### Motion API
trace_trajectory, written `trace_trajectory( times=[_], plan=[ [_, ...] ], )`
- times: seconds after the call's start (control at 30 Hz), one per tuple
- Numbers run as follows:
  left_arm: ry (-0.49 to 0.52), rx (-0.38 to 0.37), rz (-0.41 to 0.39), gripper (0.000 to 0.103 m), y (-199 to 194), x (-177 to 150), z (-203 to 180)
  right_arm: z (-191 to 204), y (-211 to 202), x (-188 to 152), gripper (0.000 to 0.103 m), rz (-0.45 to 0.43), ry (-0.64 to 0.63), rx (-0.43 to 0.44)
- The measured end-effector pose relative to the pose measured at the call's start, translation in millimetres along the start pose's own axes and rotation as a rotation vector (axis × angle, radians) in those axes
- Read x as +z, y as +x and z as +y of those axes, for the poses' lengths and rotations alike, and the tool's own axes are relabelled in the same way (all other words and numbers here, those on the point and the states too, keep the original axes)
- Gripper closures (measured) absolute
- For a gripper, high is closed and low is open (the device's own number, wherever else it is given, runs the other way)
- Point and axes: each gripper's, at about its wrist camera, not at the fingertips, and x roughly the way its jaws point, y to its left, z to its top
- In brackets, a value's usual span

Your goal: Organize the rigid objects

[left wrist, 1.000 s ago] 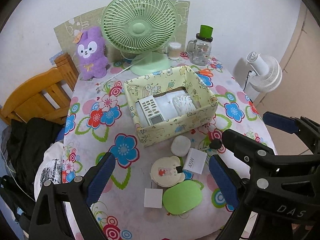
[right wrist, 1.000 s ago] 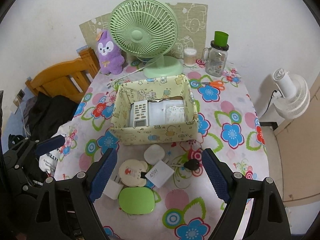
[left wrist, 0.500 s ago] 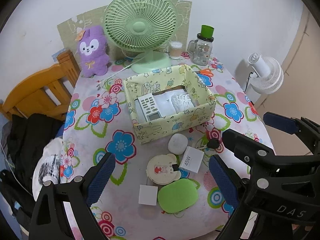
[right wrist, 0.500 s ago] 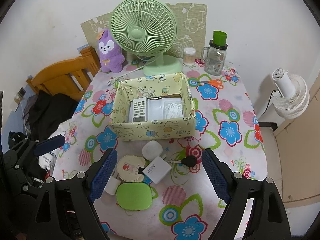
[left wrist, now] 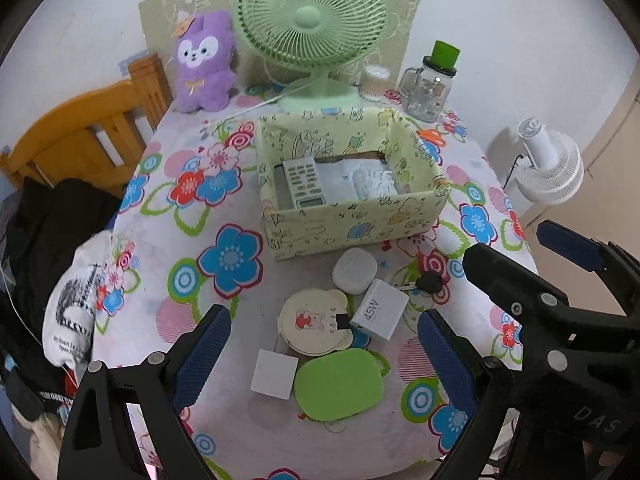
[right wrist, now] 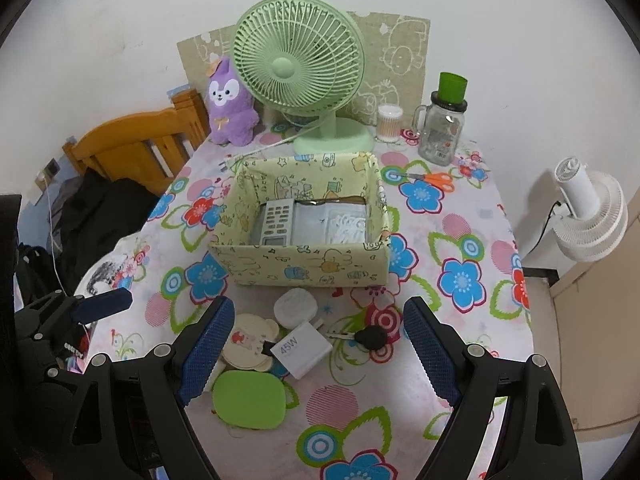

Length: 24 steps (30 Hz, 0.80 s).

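A yellow patterned box [left wrist: 352, 224] [right wrist: 304, 268] stands mid-table and holds a white remote [left wrist: 305, 180] [right wrist: 276, 222] and white items. In front of it lie a white round case [left wrist: 354, 271] [right wrist: 295, 307], a white 45W charger [left wrist: 379, 314] [right wrist: 301, 350], a black key [left wrist: 429, 282] [right wrist: 370, 337], a cream bear-shaped disc [left wrist: 314, 322] [right wrist: 247, 343], a green pad [left wrist: 338, 384] [right wrist: 249, 399] and a small white cube [left wrist: 274, 374]. My left gripper [left wrist: 324, 354] is open above these items. My right gripper [right wrist: 318, 354] is open above them too.
A green desk fan [left wrist: 310, 12] [right wrist: 298, 66], a purple plush [left wrist: 204, 64] [right wrist: 231, 106], a glass jar with a green lid [left wrist: 434, 80] [right wrist: 445, 120] and orange scissors [right wrist: 434, 178] stand at the back. A wooden chair [left wrist: 92, 128] is left, a white floor fan [left wrist: 550, 168] right.
Both grippers have pulled back and risen a little, so the table objects sit higher and smaller in view. Both stay open and empty.
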Motion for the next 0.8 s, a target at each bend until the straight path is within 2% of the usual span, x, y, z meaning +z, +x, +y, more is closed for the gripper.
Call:
trace_trajectory(
  times=[0.4, 0.8],
  plan=[
    [-0.075, 0.018, 0.050, 0.007, 38.8, -13.0, 4.2, -12.2, 39.4, -14.0, 0.014, 0.052, -0.025, 0.015],
    [-0.016, 0.028, 0.060, 0.007, 69.1, -8.8, -10.7, -29.2, 66.1, -22.7, 0.015, 0.087, -0.006, -0.002]
  ],
)
